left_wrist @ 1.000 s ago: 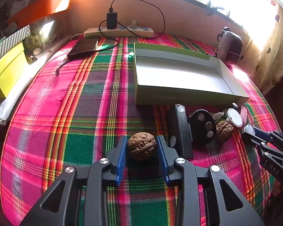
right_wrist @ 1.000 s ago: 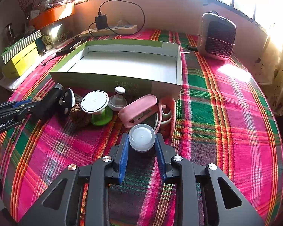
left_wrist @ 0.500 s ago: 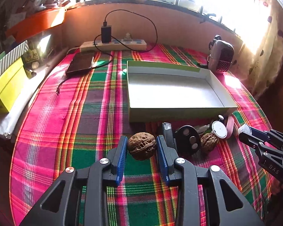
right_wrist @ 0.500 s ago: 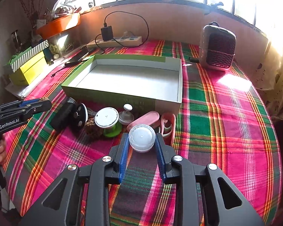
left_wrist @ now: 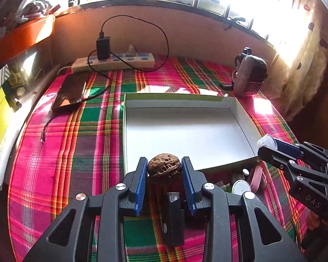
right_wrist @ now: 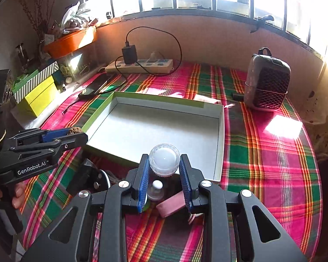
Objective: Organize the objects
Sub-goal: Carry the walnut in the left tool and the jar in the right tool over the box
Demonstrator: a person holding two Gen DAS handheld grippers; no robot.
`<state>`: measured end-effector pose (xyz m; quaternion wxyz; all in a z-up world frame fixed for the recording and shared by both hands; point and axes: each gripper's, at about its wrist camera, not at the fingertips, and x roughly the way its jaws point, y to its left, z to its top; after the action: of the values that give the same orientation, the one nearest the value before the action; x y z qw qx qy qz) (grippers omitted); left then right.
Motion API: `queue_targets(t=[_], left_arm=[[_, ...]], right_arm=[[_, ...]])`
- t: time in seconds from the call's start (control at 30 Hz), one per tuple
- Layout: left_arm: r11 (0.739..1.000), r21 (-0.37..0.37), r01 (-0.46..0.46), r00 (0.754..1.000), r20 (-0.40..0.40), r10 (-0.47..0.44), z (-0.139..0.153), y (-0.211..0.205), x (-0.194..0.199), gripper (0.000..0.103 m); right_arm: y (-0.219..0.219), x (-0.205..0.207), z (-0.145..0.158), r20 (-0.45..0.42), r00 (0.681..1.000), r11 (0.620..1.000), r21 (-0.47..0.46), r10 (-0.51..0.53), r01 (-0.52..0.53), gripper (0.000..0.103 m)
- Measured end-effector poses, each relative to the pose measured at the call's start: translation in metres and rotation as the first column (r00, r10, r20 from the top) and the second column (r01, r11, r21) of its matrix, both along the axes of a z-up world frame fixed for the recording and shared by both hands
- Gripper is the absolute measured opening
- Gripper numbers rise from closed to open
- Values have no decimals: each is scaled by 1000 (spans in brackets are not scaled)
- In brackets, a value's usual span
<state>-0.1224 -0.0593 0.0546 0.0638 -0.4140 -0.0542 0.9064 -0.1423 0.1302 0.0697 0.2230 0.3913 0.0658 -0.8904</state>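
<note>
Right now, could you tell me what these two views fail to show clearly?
- Small items in front of the shallow white-lined green box: left view, mostly behind the left gripper.
- Black rectangular device: right view, partly behind both grippers.
- Windows: overexposed, nothing outside readable.
- Orange tray contents: too small.

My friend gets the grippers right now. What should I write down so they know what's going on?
Left gripper: jaws shut on a walnut, held above the near wall of the open box.
Right gripper: jaws shut on a small clear round jar with a white lid, also above the box's near wall.
Box: nothing in it yet.
On the plaid cloth in front of the box: a black key fob, a pink case, a small knobbed bottle.
Done: two things picked up.
Left: set both in the box, then probably fetch the rest.
</note>
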Motion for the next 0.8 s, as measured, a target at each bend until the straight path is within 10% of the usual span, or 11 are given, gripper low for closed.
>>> queue_targets(t=[0.8], left_arm=[[999, -46, 24, 995, 99, -19, -38, 10, -110, 29]], right_arm=[[-33, -107, -42, 100, 994, 998, 53, -34, 29, 29]])
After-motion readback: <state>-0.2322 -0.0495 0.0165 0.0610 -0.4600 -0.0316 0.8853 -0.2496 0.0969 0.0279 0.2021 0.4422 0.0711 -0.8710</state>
